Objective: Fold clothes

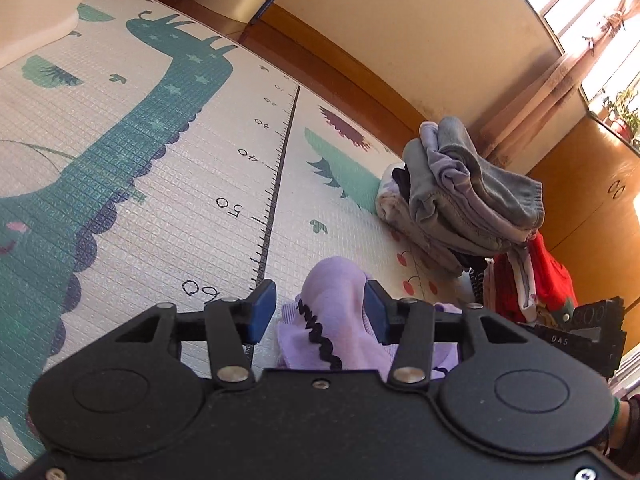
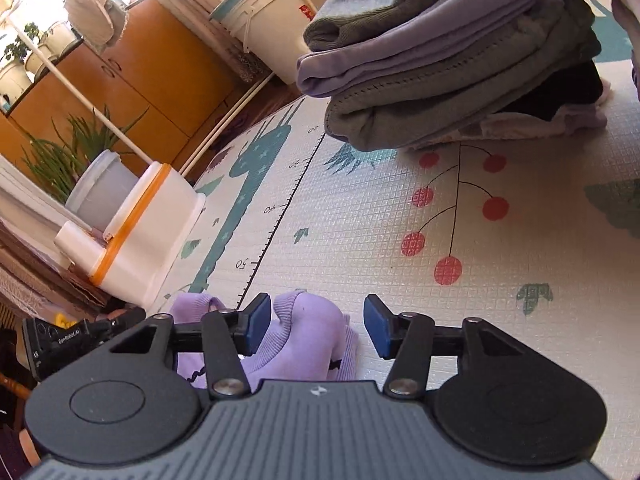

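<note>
A lilac knitted garment (image 1: 336, 292) with black zigzag trim lies bunched on the play mat (image 1: 160, 160). My left gripper (image 1: 320, 312) is open around it: the right pad touches the cloth and the left pad stands off. In the right wrist view the same garment (image 2: 308, 344) sits by the left pad of my right gripper (image 2: 318, 326), which is open with a wide gap to its right pad. A stack of folded grey and lilac clothes (image 1: 472, 192) rests on the mat (image 2: 360, 220) ahead, and looms large as the stack (image 2: 452, 72) in the right view.
Red and white unfolded clothes (image 1: 548, 276) are heaped beside the stack. A white box with an orange band (image 2: 152, 232), a potted plant (image 2: 80, 160) and a white bucket (image 2: 264, 28) line the mat's edge. Wooden cabinets (image 2: 140, 72) and a curtain (image 1: 552, 80) stand behind.
</note>
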`<action>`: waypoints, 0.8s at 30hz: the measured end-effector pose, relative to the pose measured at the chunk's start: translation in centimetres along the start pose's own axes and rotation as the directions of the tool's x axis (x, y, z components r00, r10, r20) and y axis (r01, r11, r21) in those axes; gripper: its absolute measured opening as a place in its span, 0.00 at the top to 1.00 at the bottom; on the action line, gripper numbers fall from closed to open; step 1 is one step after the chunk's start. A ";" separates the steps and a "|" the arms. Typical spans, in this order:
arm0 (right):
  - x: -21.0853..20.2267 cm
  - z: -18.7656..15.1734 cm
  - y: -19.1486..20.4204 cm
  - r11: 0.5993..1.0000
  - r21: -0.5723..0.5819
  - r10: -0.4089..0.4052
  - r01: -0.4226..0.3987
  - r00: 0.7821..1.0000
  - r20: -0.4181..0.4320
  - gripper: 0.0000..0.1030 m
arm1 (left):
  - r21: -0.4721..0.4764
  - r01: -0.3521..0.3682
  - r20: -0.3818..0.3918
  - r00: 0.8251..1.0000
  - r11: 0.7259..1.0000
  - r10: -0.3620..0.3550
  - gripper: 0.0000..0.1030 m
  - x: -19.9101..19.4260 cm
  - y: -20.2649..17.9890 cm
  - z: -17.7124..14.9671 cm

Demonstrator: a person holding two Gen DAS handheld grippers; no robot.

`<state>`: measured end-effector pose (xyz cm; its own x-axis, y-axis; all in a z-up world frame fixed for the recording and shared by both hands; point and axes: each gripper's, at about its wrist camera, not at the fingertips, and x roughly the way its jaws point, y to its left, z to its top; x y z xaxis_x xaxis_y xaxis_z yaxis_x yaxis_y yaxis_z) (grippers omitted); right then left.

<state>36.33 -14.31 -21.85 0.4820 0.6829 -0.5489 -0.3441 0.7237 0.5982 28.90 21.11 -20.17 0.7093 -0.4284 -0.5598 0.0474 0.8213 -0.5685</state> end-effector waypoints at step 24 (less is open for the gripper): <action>-2.7 -0.3 3.6 0.984 -0.175 -0.020 0.023 1.000 0.014 0.56 | 0.338 0.071 0.025 0.996 0.939 -0.084 0.53 -5.8 -3.5 -4.0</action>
<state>33.58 -13.54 -18.34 0.5003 0.6664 -0.5528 -0.4684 0.7452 0.4745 21.81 19.27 -17.34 0.7199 -0.4862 -0.4952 0.3321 0.8679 -0.3694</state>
